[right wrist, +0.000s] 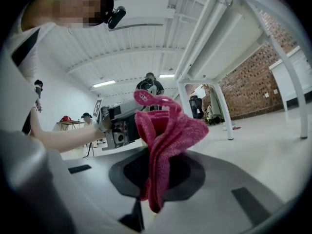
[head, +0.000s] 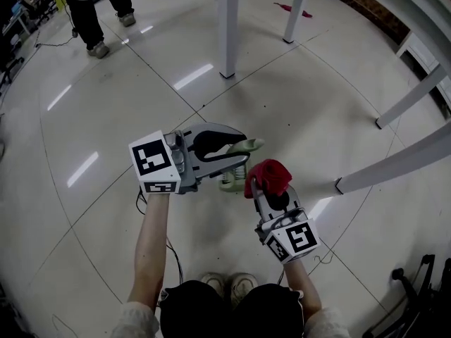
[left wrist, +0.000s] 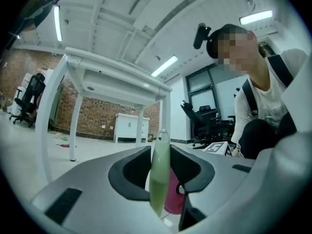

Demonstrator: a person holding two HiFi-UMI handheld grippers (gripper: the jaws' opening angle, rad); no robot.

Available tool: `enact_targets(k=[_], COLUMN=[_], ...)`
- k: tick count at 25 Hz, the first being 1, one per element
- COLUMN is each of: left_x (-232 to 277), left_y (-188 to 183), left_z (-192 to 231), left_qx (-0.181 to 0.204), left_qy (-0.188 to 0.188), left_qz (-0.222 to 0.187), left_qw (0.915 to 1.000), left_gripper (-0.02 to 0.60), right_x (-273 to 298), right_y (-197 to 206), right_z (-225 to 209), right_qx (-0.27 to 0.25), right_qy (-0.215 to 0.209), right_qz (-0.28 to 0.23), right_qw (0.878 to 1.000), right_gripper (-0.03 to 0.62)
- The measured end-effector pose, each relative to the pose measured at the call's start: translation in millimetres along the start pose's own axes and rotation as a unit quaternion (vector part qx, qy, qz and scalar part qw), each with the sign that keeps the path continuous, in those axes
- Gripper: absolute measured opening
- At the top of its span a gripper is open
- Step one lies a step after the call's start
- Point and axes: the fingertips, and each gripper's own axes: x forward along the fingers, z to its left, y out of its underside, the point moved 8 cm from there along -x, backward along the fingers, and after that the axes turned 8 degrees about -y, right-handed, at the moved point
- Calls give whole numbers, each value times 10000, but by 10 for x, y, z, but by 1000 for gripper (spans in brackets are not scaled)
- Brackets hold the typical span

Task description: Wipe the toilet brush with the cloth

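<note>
Since my left gripper (head: pixel 236 158) is clamped on the slim pale-green plastic toilet brush (left wrist: pixel 159 177), its length crosswise to the jaws, and my right gripper (head: pixel 273 196) pinches the crumpled red terry cloth (head: pixel 270 174) just beside it, rightward, I'd wipe along that length.

White table legs (head: pixel 227 27) on tiled floor (head: pixel 282 104); bystander (head: pixel 86 13) beyond.

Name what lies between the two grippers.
Head view: the pale green plastic toilet brush in the left gripper and the crumpled red cloth in the right gripper.
</note>
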Motion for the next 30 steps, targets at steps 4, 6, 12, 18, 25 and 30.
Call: enact_targets(k=[4,6,12,18,25,30], left_x=[28,44,34,-165,-595,-696], left_y=[-44,-205,-1912,-4973,-7020,-7443], left_z=[91,172,248,23,-681,-985], left_qx=[49,-34,-552,-831,-1101,-636], left_qy=[100,144,119,-191,-514,-481], left_qz=[-154,-300,-429,-498,-444,-644], left_qw=[9998,9994,9975,9951,9916,9947], left_gripper=[127,126,126,124,124,124], right_x=[63,120,230,185,-28,-151], right_y=[-56,-270,-2285,-5679,-7998,-8248], right_z=[-83,-162,-26,650,1715,2039], right_qx=[109,166,265,148,233,657], right_qy=[-24,25,98,-40,-953,-1594], right_qz=[-128,-216,-330,-821,-1273,-2078], right_qw=[9999,9996,9991,9965,9870,9629], right_gripper=[32,31,32,32,31,31])
